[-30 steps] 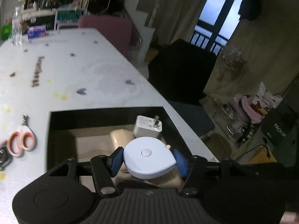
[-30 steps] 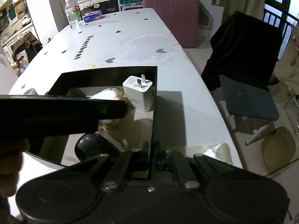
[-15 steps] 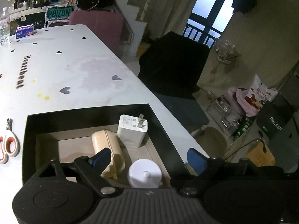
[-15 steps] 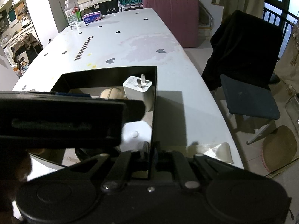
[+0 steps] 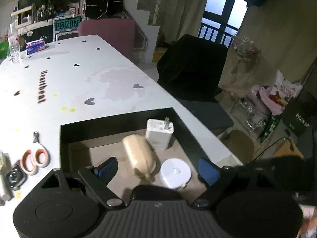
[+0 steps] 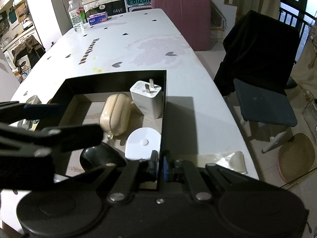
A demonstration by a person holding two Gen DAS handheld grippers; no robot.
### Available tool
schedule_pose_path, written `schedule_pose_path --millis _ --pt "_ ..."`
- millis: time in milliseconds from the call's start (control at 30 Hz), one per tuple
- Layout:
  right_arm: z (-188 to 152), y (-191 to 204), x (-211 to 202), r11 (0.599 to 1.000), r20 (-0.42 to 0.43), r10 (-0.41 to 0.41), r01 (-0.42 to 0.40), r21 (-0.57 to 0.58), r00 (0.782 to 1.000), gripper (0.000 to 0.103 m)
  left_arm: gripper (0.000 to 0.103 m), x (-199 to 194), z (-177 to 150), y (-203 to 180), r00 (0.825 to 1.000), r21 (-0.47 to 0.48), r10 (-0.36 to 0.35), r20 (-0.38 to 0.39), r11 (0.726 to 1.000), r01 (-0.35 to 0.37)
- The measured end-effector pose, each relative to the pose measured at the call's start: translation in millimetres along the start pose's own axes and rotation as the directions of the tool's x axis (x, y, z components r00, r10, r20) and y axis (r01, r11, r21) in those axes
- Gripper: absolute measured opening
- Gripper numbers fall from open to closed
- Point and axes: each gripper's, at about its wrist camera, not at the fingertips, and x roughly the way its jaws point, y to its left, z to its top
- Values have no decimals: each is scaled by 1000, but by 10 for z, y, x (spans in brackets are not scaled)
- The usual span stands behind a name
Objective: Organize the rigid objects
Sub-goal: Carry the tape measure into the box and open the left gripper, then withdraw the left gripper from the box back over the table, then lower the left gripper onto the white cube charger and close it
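Observation:
A black box (image 5: 111, 123) stands near the table's right edge. In it lie a beige case (image 5: 138, 156), a white charger (image 5: 159, 133) and a white round tape measure (image 5: 175, 171). My left gripper (image 5: 157, 170) hovers over the box, open, with nothing between its blue pads. From the right wrist view the box (image 6: 115, 81) also holds a black rounded object (image 6: 99, 156) beside the tape measure (image 6: 142, 142). My right gripper (image 6: 160, 164) is shut on the box's right wall. The left gripper (image 6: 81, 121) reaches in from the left.
Orange-handled scissors (image 5: 34, 158) and a watch (image 5: 15, 176) lie on the table left of the box. A water bottle (image 5: 13, 45) and a tissue pack (image 5: 35, 46) stand at the far end. A black-draped chair (image 6: 257, 59) is beside the table's right edge.
My left gripper opened and let go of the white tape measure, which now rests in the box. The gripper then rose and drew back slightly. The right gripper kept still.

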Motion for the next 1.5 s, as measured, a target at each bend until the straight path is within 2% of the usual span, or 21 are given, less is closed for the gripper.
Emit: schedule_pose_path --millis 233,433,600,733,867,1067,1133,1233,1400,1500 --pt "-3 -1 1 1000 -1 0 0 0 1000 6 90 -220 -86 115 999 16 32 22 999 -33" --pt "-2 -6 6 1000 -2 -2 2 -2 1000 6 103 -410 -175 161 996 56 69 55 996 -72" --pt "0 -4 9 1000 -3 -4 4 -4 1000 6 103 -537 -248 126 993 129 79 84 988 -89" --pt "-1 3 9 1000 -3 -5 5 -5 1000 6 103 -575 -312 124 990 144 92 104 984 -107" --pt "-1 17 8 1000 -4 -11 11 -12 1000 6 103 -631 -401 184 988 145 74 137 985 -94" --pt "9 32 22 1000 -12 -20 20 -19 1000 6 103 -834 -476 543 971 53 112 213 991 -126" --pt "11 37 27 1000 -15 -22 22 -21 1000 6 103 -904 -493 741 961 -4 156 226 987 -159" --pt "15 46 28 999 -17 -28 28 -25 999 5 99 -987 -530 1045 940 -75 255 228 967 -244" --pt "18 56 51 999 -31 -35 34 -29 999 5 84 -1080 -582 1562 907 -212 370 199 920 -329" --pt "21 71 54 999 -33 -41 40 -36 999 5 72 -1065 -644 1871 899 -289 407 158 890 -352"
